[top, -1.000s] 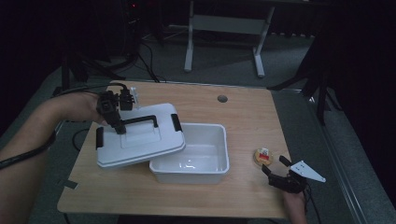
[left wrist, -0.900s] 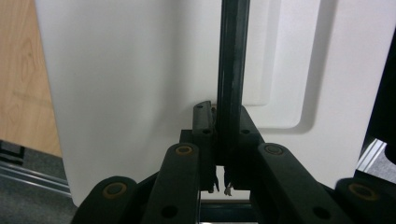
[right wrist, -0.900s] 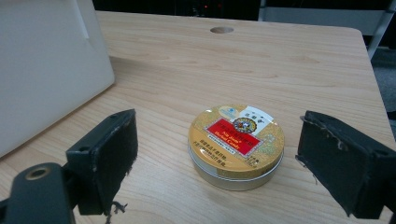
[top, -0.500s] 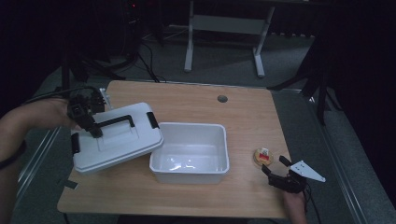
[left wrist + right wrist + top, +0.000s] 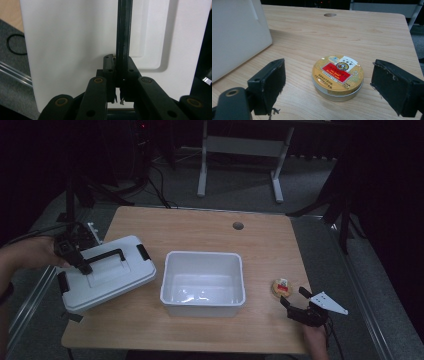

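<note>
A white box lid (image 5: pixel 107 279) with a black handle (image 5: pixel 106 255) hangs tilted over the table's left part, its left side past the table edge. My left gripper (image 5: pixel 80 263) is shut on the handle's left end. The left gripper view shows the jaws (image 5: pixel 118 65) pinching the black handle (image 5: pixel 123 32) against the white lid (image 5: pixel 70 50). The open white bin (image 5: pixel 202 254) stands in the middle of the table. A small round gold tin (image 5: pixel 281 287) with a red label lies to its right. My right gripper (image 5: pixel 293 296) sits open just in front of the tin (image 5: pixel 337 77), jaws wide on either side.
The wooden table (image 5: pixel 200 227) has a cable hole (image 5: pixel 238 226) at the back. The bin's wall (image 5: pixel 237 37) stands left of the tin. A metal frame (image 5: pixel 240 147) and cables lie on the floor behind. Bare wood lies between the lid and the bin.
My left gripper has carried the lid leftward off the bin's edge and lower, so the bin is now fully uncovered. The right gripper and the tin have not moved.
</note>
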A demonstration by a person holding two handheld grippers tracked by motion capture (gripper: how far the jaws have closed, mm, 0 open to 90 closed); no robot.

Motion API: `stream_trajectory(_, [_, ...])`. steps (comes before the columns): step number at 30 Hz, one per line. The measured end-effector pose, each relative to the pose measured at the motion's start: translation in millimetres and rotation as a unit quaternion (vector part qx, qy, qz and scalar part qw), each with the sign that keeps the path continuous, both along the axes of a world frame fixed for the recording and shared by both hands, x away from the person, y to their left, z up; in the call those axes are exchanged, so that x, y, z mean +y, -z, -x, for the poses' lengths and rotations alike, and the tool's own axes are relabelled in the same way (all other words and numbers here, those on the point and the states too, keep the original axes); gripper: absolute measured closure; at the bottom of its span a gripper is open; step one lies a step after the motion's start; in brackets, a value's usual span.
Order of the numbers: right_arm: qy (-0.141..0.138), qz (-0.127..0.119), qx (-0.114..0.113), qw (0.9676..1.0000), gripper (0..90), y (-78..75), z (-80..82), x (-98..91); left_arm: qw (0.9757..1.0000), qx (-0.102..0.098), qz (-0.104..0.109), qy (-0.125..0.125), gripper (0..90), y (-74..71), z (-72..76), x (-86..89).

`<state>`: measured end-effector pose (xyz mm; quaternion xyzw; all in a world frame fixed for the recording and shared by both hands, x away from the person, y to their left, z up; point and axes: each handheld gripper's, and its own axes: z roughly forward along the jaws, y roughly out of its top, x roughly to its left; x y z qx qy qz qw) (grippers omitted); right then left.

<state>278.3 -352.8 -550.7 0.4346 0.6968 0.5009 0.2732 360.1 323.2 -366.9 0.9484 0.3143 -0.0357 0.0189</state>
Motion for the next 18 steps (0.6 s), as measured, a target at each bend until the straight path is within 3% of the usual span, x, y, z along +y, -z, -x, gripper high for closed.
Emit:
stream_trajectory(5, [-0.001,0.002,-0.001,1.0000,12.0,0.0,0.1,0.3,1.0000,0.006,0.000,-0.007,83.7,20.6,-6.0,3.2])
stream_trajectory(11, [-0.001,0.003,0.001,1.0000,12.0,0.0,-0.2,0.8,0.9998,-0.001,0.017,-0.014,83.7,48.4,-14.1,2.7])
stream_trajectory(18, [-0.002,0.005,0.001,1.0000,12.0,0.0,-0.1,0.9,0.9995,-0.003,0.020,-0.026,83.7,81.5,-24.7,-0.1])
